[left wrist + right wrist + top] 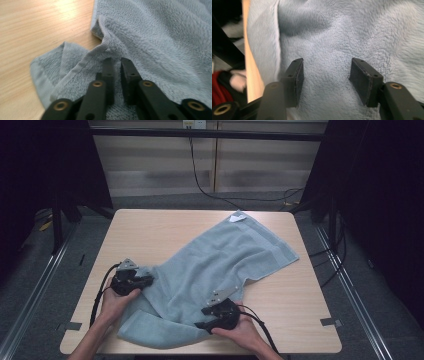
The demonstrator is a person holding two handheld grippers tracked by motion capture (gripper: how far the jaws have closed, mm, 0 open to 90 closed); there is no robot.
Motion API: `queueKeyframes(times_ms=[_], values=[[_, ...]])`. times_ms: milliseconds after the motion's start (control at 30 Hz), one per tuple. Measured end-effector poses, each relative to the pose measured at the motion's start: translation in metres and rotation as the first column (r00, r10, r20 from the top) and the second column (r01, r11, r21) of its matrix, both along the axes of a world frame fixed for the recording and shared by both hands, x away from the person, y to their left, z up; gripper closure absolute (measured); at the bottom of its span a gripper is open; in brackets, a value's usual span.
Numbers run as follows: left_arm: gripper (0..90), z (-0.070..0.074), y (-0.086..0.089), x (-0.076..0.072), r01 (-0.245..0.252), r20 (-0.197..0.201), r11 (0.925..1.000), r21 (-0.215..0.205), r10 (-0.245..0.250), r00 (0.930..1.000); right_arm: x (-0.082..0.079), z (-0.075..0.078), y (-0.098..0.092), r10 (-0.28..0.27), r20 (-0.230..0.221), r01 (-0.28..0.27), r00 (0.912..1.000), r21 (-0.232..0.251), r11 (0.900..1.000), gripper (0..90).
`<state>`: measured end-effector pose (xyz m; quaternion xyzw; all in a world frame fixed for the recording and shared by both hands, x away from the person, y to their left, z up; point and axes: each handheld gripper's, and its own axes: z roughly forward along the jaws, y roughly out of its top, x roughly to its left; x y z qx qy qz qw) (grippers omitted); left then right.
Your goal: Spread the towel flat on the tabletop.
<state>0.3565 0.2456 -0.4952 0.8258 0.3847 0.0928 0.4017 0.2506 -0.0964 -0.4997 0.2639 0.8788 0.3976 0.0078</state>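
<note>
Grey terry towel (210, 275) lies crumpled diagonally across the wooden counter (150, 227), its far corner near the back edge, its near fold at the front edge. Left gripper (117, 65) has its jaws nearly closed, pinching a raised ridge of the towel's hem at the left side. Right gripper (325, 75) hovers over flat cloth near the front edge, jaws spread wide, grasping nothing. Judged step: securing two hold points for spreading or folding. Next move likely requires the right jaws to locate and clamp an edge. Bare counter remains at left, rear and right for drawing the cloth flat.
</note>
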Motion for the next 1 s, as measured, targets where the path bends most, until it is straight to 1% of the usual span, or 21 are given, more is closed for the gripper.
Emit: queueKeyframes(times_ms=[33, 133, 200, 233, 300, 367, 467, 533, 567, 600, 633, 667, 700, 733, 767, 800, 833, 867, 900, 933, 1000], values=[[85.2, 0.001, 0.003, -0.001, -0.005, -0.01, 0.9997, -0.023, 0.005, 0.9999, -0.002, 0.0, -0.007, -0.011, 0.009, 0.011, 0.9999, -0.01, 1.0, 46.1], [86.5, 0.005, 0.01, -0.006, 0.019, -0.02, 0.998, -0.061, -0.02, 0.9996, -0.006, 0.001, -0.03, -0.053, 0.017, 0.053, 0.9985, -0.022, 0.998, 46.2], [86.9, 0.008, 0.011, -0.013, 0.051, -0.034, 0.9924, -0.112, -0.055, 0.9979, -0.008, 0.001, -0.044, -0.077, 0.025, 0.078, 0.9967, -0.03, 0.997, 47.9], [86.9, 0.01, 0.008, -0.017, 0.065, -0.04, 0.9905, -0.122, -0.07, 0.9967, -0.009, 0.002, -0.053, -0.089, 0.036, 0.091, 0.9954, -0.042, 0.995, 48.8], [86.8, 0.014, 0.001, -0.028, 0.105, -0.064, 0.9831, -0.15, -0.115, 0.9913, -0.01, 0.003, -0.066, -0.115, 0.041, 0.118, 0.9925, -0.064, 0.991, 48.8], [86.1, 0.015, -0.007, -0.043, 0.159, -0.075, 0.9764, -0.147, -0.171, 0.9824, -0.012, 0.005, -0.077, -0.151, 0.065, 0.157, 0.9865, -0.109, 0.982, 48.8], [80.9, 0.013, -0.014, -0.06, 0.187, -0.083, 0.9696, -0.158, -0.202, 0.9759, -0.011, 0.006, -0.09, -0.199, 0.045, 0.203, 0.979, -0.109, 0.973, 48.5], [76.7, 0.019, -0.015, -0.063, 0.208, -0.04, 0.9607, -0.184, -0.219, 0.9749, -0.013, 0.012, -0.091, -0.204, 0.026, 0.205, 0.9786, -0.059, 0.977, 48.8], [69.9, 0.022, -0.016, -0.061, 0.205, -0.03, 0.9606, -0.188, -0.214, 0.9763, -0.013, 0.015, -0.089, -0.194, 0.024, 0.194, 0.9807, -0.028, 0.981, 49.7], [66.2, 0.026, -0.017, -0.056, 0.185, -0.02, 0.9629, -0.197, -0.192, 0.9812, -0.014, 0.018, -0.084, -0.181, 0.017, 0.181, 0.9834, -0.01, 0.983, 52.6], [65.7, 0.028, -0.018, -0.05, 0.17, -0.015, 0.9626, -0.211, -0.177, 0.9841, -0.015, 0.024, -0.074, -0.152, 0.02, 0.151, 0.9882, 0.008, 0.988, 53.5], [62.8, 0.028, -0.02, -0.044, 0.166, -0.011, 0.9642, -0.207, -0.172, 0.9851, -0.015, 0.028, -0.065, -0.121, 0.023, 0.121, 0.9923, 0.026, 0.992, 54.0], [57.8, 0.028, -0.023, -0.038, 0.16, -0.017, 0.9703, -0.181, -0.166, 0.986, -0.015, 0.031, -0.054, -0.089, 0.013, 0.088, 0.9959, 0.047, 0.995, 54.6], [55.5, 0.025, -0.027, -0.033, 0.15, -0.022, 0.9779, -0.146, -0.155, 0.9877, -0.014, 0.034, -0.043, -0.051, 0.006, 0.051, 0.9987, 0.06, 0.997, 56.2], [54.3, 0.02, -0.03, -0.027, 0.144, -0.035, 0.9822, -0.12, -0.149, 0.9882, -0.014, 0.035, -0.032, -0.015, -0.003, 0.015, 0.9999, 0.076, 0.997, 56.8], [52.1, 0.014, -0.033, -0.023, 0.138, -0.06, 0.9853, -0.1, -0.145, 0.9876, -0.012, 0.035, -0.021, 0.019, -0.019, -0.017, 0.9996, 0.097, 0.995, 57.4], [51.5, 0.009, -0.036, -0.019, 0.129, -0.077, 0.99, -0.057, -0.134, 0.988, -0.011, 0.034, -0.011, 0.058, -0.035, -0.054, 0.9977, 0.115, 0.992, 58.7], [51.5, 0.003, -0.039, -0.016, 0.123, -0.077, 0.9923, -0.018, -0.124, 0.9893, -0.01, 0.032, -0.001, 0.099, -0.042, -0.092, 0.9942, 0.133, 0.987, 60.0], [53.6, -0.002, -0.04, -0.014, 0.124, -0.087, 0.9923, 0.003, -0.123, 0.9885, -0.01, 0.029, 0.008, 0.133, -0.052, -0.125, 0.9898, 0.136, 0.983, 60.3], [57.5, -0.004, -0.039, -0.014, 0.123, -0.066, 0.9924, 0.004, -0.122, 0.9903, -0.01, 0.026, 0.016, 0.16, -0.062, -0.15, 0.9852, 0.139, 0.979, 60.5], [74.3, -0.003, -0.037, -0.011, 0.12, -0.06, 0.9925, 0.024, -0.118, 0.9912, -0.012, 0.02, 0.029, 0.194, -0.084, -0.183, 0.9773, 0.128, 0.975, 59.5]])
